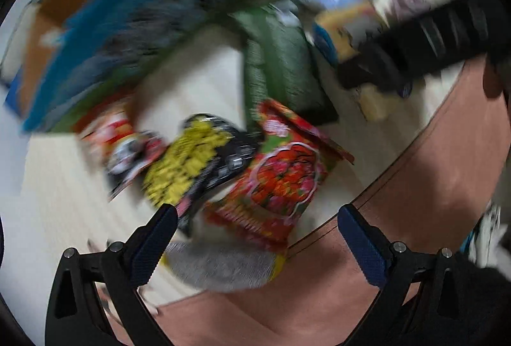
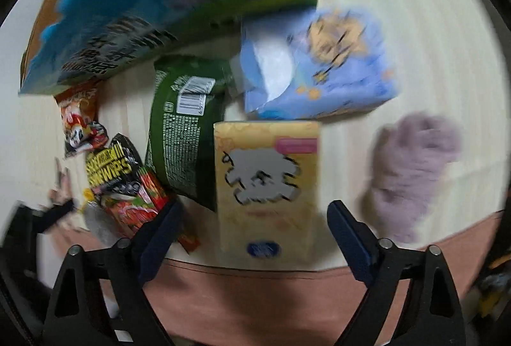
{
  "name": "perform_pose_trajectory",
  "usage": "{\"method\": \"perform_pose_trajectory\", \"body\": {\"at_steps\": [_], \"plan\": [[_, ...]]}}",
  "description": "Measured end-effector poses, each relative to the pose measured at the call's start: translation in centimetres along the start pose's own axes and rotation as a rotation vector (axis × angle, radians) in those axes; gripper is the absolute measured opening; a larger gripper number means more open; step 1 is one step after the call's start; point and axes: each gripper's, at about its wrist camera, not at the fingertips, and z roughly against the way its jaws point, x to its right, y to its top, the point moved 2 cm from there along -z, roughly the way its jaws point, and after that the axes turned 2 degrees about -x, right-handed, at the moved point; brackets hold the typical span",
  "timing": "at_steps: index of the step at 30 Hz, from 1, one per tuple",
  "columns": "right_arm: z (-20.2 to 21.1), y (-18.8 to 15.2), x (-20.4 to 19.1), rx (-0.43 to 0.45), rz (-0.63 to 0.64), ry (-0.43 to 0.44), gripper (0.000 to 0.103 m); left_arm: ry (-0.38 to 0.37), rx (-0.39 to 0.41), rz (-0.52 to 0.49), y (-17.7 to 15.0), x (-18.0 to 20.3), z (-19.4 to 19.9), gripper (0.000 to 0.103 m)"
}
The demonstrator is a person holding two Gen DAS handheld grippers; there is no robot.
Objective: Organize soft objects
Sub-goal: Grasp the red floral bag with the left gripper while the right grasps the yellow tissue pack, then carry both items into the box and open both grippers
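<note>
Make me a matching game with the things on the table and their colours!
Things:
1. soft fuzzy toy
2. tall crinkly snack bag with a barcode
3. flat pack with a grey puppy drawing
4. tissue pack with a bear drawing

Colours:
A. pale yellow
B. light blue
C. purple
D. dark green

Pairs: 1-C, 2-D, 3-A, 4-B

the left gripper (image 1: 257, 218) has its two fingers wide apart and holds nothing. the right gripper (image 2: 255, 215) is wide apart too, with nothing in it. both point forward and down. both views are blurry.
</note>
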Motion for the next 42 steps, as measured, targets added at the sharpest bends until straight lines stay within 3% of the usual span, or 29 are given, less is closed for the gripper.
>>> {"method": "perform_pose_trajectory", "body": {"at_steps": [5, 7, 11, 12, 14, 16, 20, 22, 27, 30, 32, 33, 34, 39, 42], "plan": [[-2.7, 0.7, 1.1, -0.047, -0.006, 0.015, 0.071, -0.008, -0.038, -0.014, 1.4, -0.3, -2.4, 0.099], [-2.9, 0.4, 1.4, -0.061, 0.016, -0.014, 0.071, -0.029, -0.043, -0.009, 1.5, -0.2, -3.0, 0.082], [-3.9, -1.6, 2.3, -0.121, 0.075, -0.103, 0.070, -0.011, -0.050, -0.010, 1.3, 0.7, -3.6, 0.068], [-4.0, -2.1, 2.5, -0.130, 0.086, -0.117, 0.070, -0.015, -0.054, 0.007, 1.0, 0.9, -3.7, 0.060], [-4.5, -3.4, 3.0, -0.153, 0.109, -0.141, 0.070, -0.043, -0.076, 0.087, 0.6, 2.8, -4.6, 0.053], [-5.2, -4.4, 3.3, -0.169, 0.125, -0.148, 0.070, -0.127, -0.121, 0.223, -0.4, 2.5, -5.1, 0.052], [-6.5, -5.7, 3.7, -0.193, 0.143, -0.132, 0.072, -0.414, -0.251, 0.529, -3.2, 2.6, -7.3, 0.052], [-6.9, -5.6, 4.2, -0.196, 0.129, -0.120, 0.076, -0.453, -0.256, 0.595, -4.0, 2.9, -8.0, 0.053], [-6.2, -5.0, 3.9, -0.143, 0.113, -0.136, 0.079, -0.411, -0.257, 0.586, -4.7, 4.8, -9.2, 0.058], [-6.3, -5.4, 3.2, -0.123, 0.138, -0.202, 0.079, -0.330, -0.250, 0.564, -4.7, 7.2, -9.6, 0.058], [-7.2, -6.4, 2.4, -0.110, 0.146, -0.238, 0.078, -0.292, -0.234, 0.572, -5.0, 8.1, -9.7, 0.058], [-7.8, -6.9, 2.2, -0.106, 0.147, -0.249, 0.076, -0.268, -0.228, 0.579, -5.3, 8.8, -9.9, 0.050], [-8.1, -7.2, 1.9, -0.101, 0.145, -0.249, 0.067, -0.245, -0.218, 0.586, -5.5, 9.5, -10.0, 0.046], [-9.4, -10.8, 0.8, -0.054, 0.152, -0.228, 0.065, -0.236, -0.178, 0.654, -8.0, 12.5, -9.9, 0.043], [-7.4, -12.9, 1.0, -0.035, 0.173, -0.184, 0.065, -0.217, -0.134, 0.680, -9.7, 13.7, -8.8, 0.042]]}}
